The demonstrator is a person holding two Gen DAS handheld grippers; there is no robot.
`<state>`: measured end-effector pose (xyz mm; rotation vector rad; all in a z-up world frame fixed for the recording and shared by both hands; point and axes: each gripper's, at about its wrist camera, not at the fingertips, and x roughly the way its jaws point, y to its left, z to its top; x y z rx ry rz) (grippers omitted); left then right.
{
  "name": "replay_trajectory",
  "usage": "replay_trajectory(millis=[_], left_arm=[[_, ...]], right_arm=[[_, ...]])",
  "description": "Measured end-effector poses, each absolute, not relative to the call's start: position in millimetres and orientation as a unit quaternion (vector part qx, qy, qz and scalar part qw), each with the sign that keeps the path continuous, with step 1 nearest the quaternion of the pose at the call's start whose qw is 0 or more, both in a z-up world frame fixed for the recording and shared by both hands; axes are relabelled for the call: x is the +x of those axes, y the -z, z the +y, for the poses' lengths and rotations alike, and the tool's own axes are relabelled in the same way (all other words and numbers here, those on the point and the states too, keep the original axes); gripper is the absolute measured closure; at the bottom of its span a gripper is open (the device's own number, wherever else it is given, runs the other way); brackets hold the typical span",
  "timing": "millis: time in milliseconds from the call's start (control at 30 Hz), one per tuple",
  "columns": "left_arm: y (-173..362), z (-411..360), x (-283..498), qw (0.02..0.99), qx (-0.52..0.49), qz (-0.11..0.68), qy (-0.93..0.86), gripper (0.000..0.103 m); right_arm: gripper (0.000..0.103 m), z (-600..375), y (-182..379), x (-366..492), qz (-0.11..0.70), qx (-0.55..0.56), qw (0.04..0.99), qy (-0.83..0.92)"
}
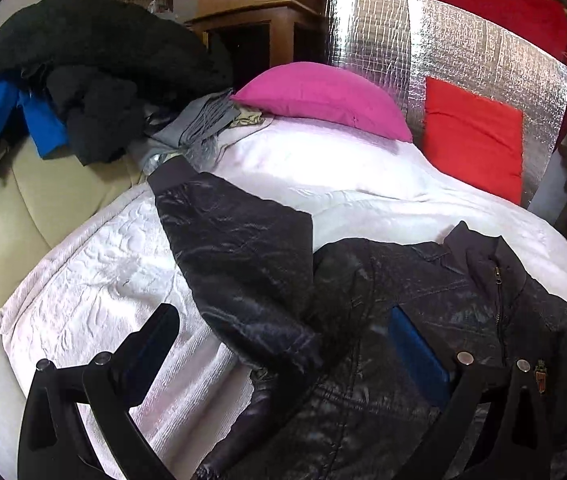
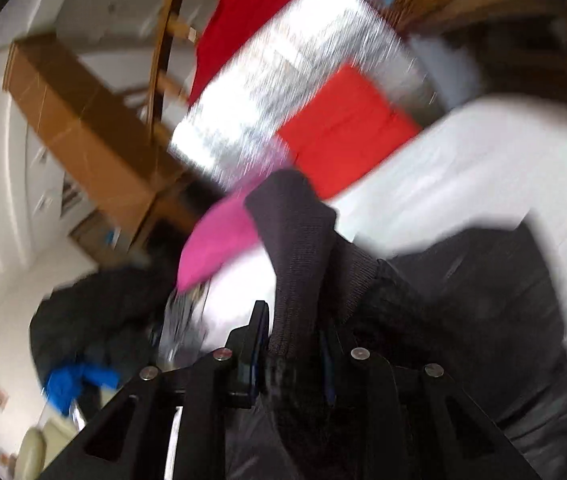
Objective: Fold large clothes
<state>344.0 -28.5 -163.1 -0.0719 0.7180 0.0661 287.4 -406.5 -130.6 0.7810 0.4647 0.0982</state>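
Pink pillow (image 1: 323,96) and red cushion (image 1: 475,140) lie beyond jacket (image 1: 363,300).

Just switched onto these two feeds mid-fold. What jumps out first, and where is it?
The shiny black jacket dominates, spread on the white bedspread with one sleeve stretched toward the pillows. Behind it a pink pillow and a red cushion rest against a silver foil panel. In the blurred right wrist view, the right tongs pinch the jacket's ribbed knit cuff, while the left tongs stand open over the jacket.
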Motion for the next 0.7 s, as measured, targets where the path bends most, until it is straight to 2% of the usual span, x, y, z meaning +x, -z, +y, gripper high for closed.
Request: replay_trajectory(millis=[233,267,300,333,367,533,700], left_arm=[[170,-33,352,0.925,-0.064,0.373,0.005,0.000],[172,-36,354,0.923,-0.068,0.377,0.017,0.000],[174,-40,356,0.921,-0.070,0.382,0.027,0.000],[177,-43,359,0.918,-0.073,0.388,0.041,0.000],[179,-45,361,0.915,-0.077,0.394,0.052,0.000],[196,-53,373,0.881,-0.117,0.443,0.118,0.000],[206,-91,373,0.861,-0.098,0.462,0.188,0.000]], right_arm=[[0.075,-372,182,333,0.303,0.390,0.862,-0.117],[0.068,-371,185,342,0.318,0.393,0.853,-0.129],[0.042,-369,189,344,0.332,0.397,0.844,-0.143],[0.028,-367,191,341,0.343,0.402,0.835,-0.154],[0.020,-366,193,337,0.346,0.412,0.826,-0.167],[0.020,-399,168,313,0.297,0.418,0.842,-0.168],[0.020,-465,141,285,0.258,0.400,0.878,-0.047]])
